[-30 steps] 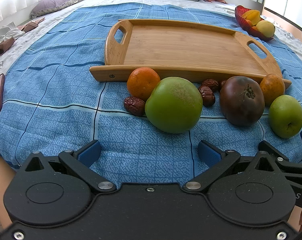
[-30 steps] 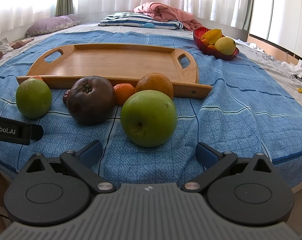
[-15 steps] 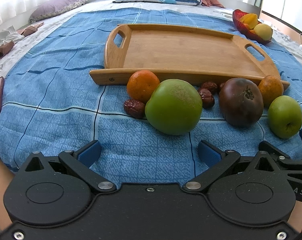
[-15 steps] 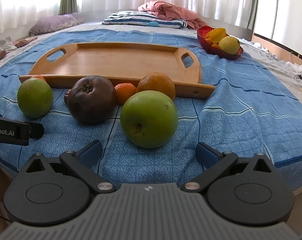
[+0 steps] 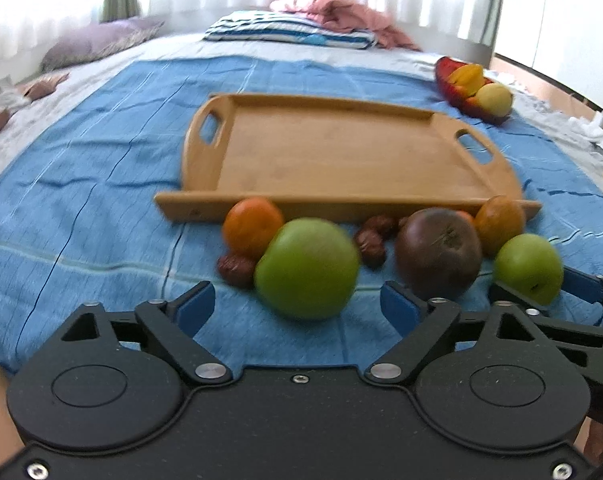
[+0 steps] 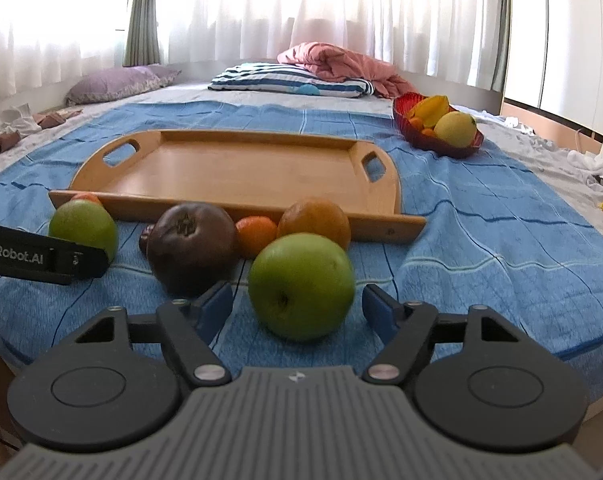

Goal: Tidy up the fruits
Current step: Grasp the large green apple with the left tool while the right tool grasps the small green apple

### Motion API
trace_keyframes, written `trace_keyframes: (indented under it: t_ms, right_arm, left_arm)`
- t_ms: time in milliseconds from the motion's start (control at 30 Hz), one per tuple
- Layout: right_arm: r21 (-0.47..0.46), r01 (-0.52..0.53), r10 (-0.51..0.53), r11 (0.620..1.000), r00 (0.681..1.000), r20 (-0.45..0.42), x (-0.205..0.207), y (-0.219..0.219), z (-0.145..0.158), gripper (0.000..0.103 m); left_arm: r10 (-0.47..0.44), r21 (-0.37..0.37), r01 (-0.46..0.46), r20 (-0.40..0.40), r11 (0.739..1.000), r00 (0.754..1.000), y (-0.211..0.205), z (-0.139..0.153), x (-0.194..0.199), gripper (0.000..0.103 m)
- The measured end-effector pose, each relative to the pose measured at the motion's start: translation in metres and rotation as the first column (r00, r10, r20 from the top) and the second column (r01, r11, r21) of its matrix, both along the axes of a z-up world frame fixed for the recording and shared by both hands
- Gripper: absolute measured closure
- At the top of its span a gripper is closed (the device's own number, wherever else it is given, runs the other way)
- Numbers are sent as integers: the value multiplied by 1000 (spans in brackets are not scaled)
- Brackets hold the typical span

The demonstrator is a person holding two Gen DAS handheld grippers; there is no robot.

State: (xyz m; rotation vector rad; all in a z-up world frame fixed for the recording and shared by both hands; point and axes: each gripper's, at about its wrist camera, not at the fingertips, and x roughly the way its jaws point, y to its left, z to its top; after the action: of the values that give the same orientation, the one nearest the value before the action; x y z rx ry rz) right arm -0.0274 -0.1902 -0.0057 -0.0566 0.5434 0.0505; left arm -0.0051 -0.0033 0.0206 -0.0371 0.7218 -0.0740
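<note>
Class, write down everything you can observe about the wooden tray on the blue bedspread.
The light-brown wooden tray looks like bamboo: rectangular, with a flat bare floor, a low rim and a raised, rounded end at each side, each pierced by a cut-out handle. It lies flat and upright on the blue checked bedspread, with nothing in it. The fruits sit outside, crowded along its near rim; an orange mandarin seems to rest against that rim. Neither gripper touches it.

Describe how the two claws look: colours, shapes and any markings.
Both claws have black linkage arms with silver pivot screws, round black discs and blue fingertip pads. The left claw has a plain black body. The right claw has a grey ribbed body. White lettering marks the left one's side.
</note>
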Motion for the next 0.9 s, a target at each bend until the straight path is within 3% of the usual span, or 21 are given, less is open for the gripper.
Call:
trace_keyframes:
  t_ms: [100,267,500,667,900]
  right_arm:
    - [4,0,0,1000,1000,9,4,0,0,30]
    - [18,9,-9,1000,1000,-3,10,-3,0,41]
    - [124,13,-13,992,1000,-7,5,-15,10,42]
    - [161,-10,3,987,999,46,7,-21,30,42]
    - [182,-25,22,983,1000,14,72,-38,54,41]
  left_arm:
    - [-11,8,11,18,1000,1000,-6,1,4,37]
    - [-5,59,2,44,998,999,-15,-2,7,47]
    - [-21,63,17,59,998,998,-16,8,-1,48]
    - [-46,27,44,116,999,992,-10,35,3,48]
    - [-22,-34,25,96,999,995,12,63,62,48]
